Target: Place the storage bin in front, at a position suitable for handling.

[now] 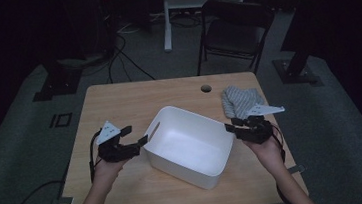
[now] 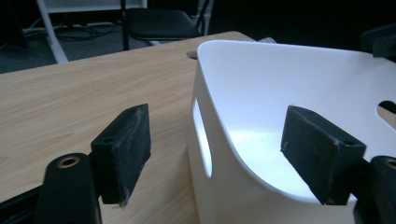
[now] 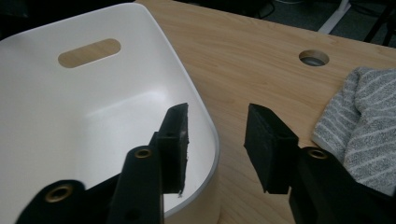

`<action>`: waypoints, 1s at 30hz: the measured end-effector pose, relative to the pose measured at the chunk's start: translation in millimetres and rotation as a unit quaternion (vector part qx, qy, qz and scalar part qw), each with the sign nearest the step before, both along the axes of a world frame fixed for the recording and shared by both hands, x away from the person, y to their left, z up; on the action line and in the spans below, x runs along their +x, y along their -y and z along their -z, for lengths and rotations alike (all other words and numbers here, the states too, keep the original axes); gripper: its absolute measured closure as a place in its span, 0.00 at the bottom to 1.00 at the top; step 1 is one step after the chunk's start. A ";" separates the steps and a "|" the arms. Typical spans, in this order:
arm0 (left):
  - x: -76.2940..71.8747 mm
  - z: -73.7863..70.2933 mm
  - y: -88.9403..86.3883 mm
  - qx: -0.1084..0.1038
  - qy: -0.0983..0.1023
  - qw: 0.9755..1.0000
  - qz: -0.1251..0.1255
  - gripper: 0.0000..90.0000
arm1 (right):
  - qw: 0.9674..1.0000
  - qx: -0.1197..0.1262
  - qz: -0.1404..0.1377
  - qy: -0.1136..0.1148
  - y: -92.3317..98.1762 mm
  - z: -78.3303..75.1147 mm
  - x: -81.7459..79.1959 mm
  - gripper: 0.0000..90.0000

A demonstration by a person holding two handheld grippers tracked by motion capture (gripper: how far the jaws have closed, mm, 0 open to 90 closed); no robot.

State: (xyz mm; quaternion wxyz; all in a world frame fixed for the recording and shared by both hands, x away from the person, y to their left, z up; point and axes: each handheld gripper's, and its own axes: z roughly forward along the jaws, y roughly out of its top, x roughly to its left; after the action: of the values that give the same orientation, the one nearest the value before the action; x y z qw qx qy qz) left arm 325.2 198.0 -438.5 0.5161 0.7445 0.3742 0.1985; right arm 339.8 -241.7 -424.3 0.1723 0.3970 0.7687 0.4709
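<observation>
Left tool (image 1: 136, 135): jaws wide apart, straddling the near corner rim of the white bin (image 1: 189, 146); in the left gripper view the pads (image 2: 122, 151) stand clear of the rim on both sides, with nothing gripped. Right tool (image 1: 235, 125): jaws partly open, one pad (image 3: 175, 144) inside the bin wall and the other outside; a gap shows between pads and wall, so no grip is made. The bin stands at the middle of the table (image 1: 118, 100), between the two tools, and holds nothing. One striped grey cloth (image 1: 240, 101) lies on the table just beyond the right tool, near a round cable hole (image 1: 206, 88). Count: two tools, one bin, one cloth.
</observation>
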 end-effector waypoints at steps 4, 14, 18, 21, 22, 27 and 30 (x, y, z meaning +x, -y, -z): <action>6.4 3.0 6.7 0.012 -0.004 1.000 0.010 0.47 | 1.000 0.002 0.006 0.003 -0.1 2.3 0.8 0.71; 13.6 6.8 17.3 0.040 -0.006 0.999 0.013 0.73 | 1.000 -0.013 0.000 -0.004 -9.3 10.5 4.8 0.86; 13.7 6.4 20.8 0.047 -0.005 0.999 0.015 0.82 | 1.000 -0.016 -0.003 -0.007 -10.3 12.0 6.2 0.92; 13.4 5.8 23.0 0.055 -0.004 0.998 0.010 0.84 | 1.000 -0.023 -0.005 -0.004 -11.2 11.9 6.7 0.93; 13.4 5.5 23.2 0.053 -0.007 0.999 0.007 0.85 | 1.000 -0.023 -0.006 -0.003 -10.8 12.1 7.4 0.93; 10.1 4.8 23.2 0.053 -0.010 0.999 -0.007 0.87 | 1.000 -0.018 -0.012 -0.006 -10.5 12.3 11.2 0.94; 6.8 4.2 21.9 0.053 -0.015 0.998 -0.014 0.87 | 1.000 -0.021 -0.015 -0.005 -12.8 12.1 13.1 0.94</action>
State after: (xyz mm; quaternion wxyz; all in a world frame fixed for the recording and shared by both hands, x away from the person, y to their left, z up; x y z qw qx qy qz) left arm 332.0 176.2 -442.7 0.4677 0.7684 0.3808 0.2141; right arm 352.8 -228.9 -436.4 0.1695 0.3839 0.7851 0.4556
